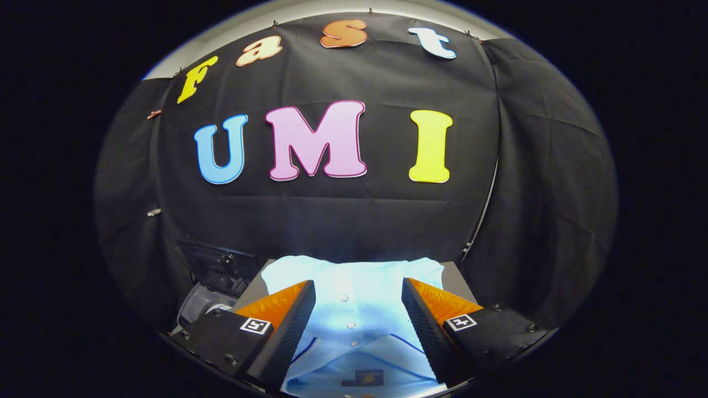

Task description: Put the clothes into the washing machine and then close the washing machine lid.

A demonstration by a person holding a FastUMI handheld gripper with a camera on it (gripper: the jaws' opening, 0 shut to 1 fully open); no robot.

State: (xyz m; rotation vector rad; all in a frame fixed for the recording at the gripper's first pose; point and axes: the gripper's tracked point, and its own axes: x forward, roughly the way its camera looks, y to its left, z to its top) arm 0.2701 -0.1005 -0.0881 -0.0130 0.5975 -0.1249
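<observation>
Nearest thing: collar of the shirt (354,326), with a small dark label at the neck, lying low between the two fingertips (301,318).
Jaws: spread wide, nothing pinched; the gripper (358,320) hangs over the garment with a finger on either side of the button placket, and neither finger presses on the cloth as far as can be judged.
Garment: pale light-blue button shirt with thin dark piping near the collar, laid flat and folded on the grey table (459,276).
Long axis: runs straight away from the jaws, collar nearest, row of buttons leading on to the far folded edge just beyond the fingertips.
Bearing from jaws: directly below and ahead, centred in the gap; no sideways shift looks needed.
Washing machine: a dark object with a rounded grey part (207,287) sits just off the table's left side, beyond the left finger; it may be the machine, but I cannot tell, nor how its lid stands.
Step in hand: judged to be the approach to the first pick-up; the shirt is not yet lifted.
Next move calls for: coming down onto the cloth and closing across the placket, gathering enough layers.
Risk: pinching the top layer only, so the fold drops open.
</observation>
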